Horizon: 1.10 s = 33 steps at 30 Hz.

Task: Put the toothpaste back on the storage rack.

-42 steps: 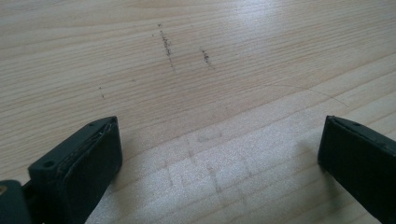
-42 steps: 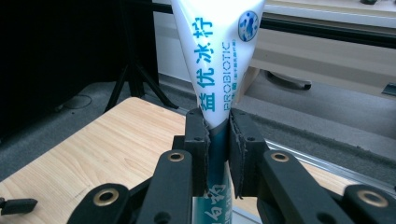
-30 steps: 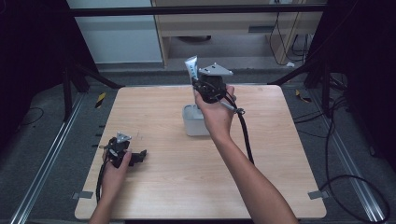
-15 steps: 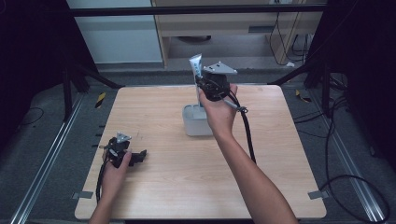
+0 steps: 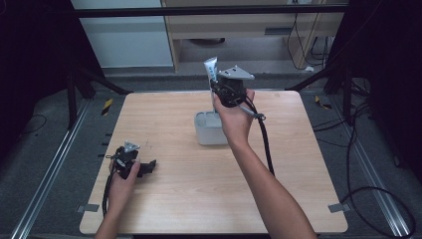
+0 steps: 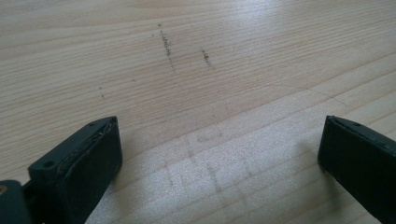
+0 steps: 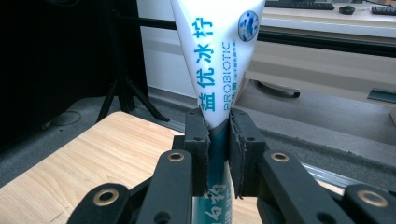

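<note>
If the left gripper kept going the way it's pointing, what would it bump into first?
Probably nothing but the wooden table. The left gripper lies low on it, jaws open and tilted slightly down, with bare wood ahead. The grey holder sits farther off and seems out of its line.

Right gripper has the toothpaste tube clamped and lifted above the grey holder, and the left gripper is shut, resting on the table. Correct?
Not quite: the left gripper is open, its jaws wide apart over bare table, as the left gripper view shows. The rest holds: the right gripper clamps the toothpaste tube above the grey holder.
</note>
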Each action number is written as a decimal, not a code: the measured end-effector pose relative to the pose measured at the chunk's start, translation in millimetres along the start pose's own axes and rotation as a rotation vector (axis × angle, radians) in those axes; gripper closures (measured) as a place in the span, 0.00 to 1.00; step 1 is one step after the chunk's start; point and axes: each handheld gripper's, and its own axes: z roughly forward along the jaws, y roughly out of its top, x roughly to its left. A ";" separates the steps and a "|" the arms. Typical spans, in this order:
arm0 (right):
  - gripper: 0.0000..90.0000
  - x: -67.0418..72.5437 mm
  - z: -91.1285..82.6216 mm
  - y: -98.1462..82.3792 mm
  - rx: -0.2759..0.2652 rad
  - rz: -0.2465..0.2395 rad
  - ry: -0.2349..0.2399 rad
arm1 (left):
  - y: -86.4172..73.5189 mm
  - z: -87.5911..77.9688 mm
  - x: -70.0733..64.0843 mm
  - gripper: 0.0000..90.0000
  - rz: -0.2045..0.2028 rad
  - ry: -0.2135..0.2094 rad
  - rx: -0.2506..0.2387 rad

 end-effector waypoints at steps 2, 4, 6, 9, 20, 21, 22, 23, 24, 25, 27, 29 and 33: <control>0.88 -0.8 1.1 -0.5 0.002 0.002 0.000 | 0.0 0.0 0.0 0.00 0.000 0.000 0.000; 0.88 -1.3 1.8 -0.7 0.004 0.003 -0.003 | 0.0 0.0 0.0 0.00 0.000 0.000 0.000; 0.88 -1.7 2.4 -1.2 0.004 0.004 -0.003 | 0.0 0.0 0.0 0.00 0.000 0.000 0.000; 0.88 -1.9 3.2 -2.1 0.004 0.002 -0.004 | 0.0 0.0 0.0 0.00 0.000 0.000 0.000; 0.88 -1.6 8.3 -9.9 0.003 0.001 -0.005 | 0.0 0.0 0.0 0.00 0.000 0.000 0.000; 0.88 -1.0 9.8 -13.1 0.007 0.006 -0.004 | 0.0 -0.1 0.0 0.00 0.001 0.000 0.001; 0.88 -0.9 10.9 -14.9 0.005 0.007 -0.006 | 0.0 -0.1 0.1 0.00 0.002 0.000 0.002; 0.88 -0.9 10.9 -14.9 0.005 0.007 -0.006 | 0.0 -0.2 0.2 0.00 0.003 0.000 0.003; 0.88 -0.6 11.9 -16.6 0.008 0.006 -0.007 | 0.1 -0.2 0.2 0.00 0.004 0.000 0.003; 0.88 -0.2 12.9 -18.3 0.010 0.003 -0.007 | 0.1 -0.2 0.3 0.00 0.004 0.000 0.003; 0.88 0.8 15.5 -22.0 0.017 -0.003 -0.009 | 0.0 -0.2 0.1 0.00 0.002 -0.001 0.003; 0.88 1.6 18.2 -25.8 0.023 -0.006 -0.010 | 0.1 -0.2 0.3 0.00 0.004 0.000 0.003; 0.88 3.1 23.6 -35.1 0.030 0.007 -0.009 | 0.0 -0.2 0.2 0.00 0.003 0.000 0.003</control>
